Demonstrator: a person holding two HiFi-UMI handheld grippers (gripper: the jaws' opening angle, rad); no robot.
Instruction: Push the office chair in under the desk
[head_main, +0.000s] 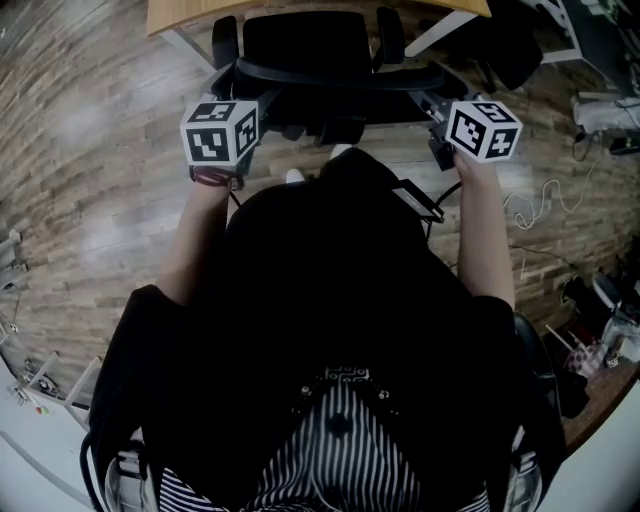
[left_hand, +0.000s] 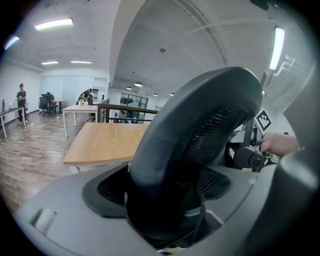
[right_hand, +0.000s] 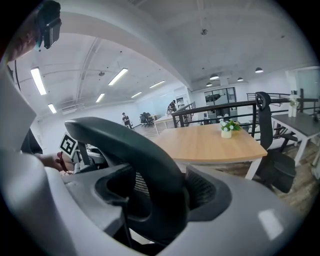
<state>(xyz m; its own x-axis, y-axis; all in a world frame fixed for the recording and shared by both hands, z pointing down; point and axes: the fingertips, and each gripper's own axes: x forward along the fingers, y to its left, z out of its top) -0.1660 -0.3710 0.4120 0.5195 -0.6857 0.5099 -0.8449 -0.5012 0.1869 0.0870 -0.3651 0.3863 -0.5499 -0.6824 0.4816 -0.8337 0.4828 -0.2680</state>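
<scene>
Mesh fills the back of the office chair (head_main: 305, 45), whose smooth, curved black rim sits clamped in the left gripper (left_hand: 165, 205) and right gripper (right_hand: 155, 200) alike, facing the wooden desk (left_hand: 107, 142).

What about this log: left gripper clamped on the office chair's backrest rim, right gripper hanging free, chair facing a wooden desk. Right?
No. The right gripper is not free: the right gripper view shows its jaws shut on the backrest rim too. The left gripper is clamped there, and the office chair faces the wooden desk.
</scene>
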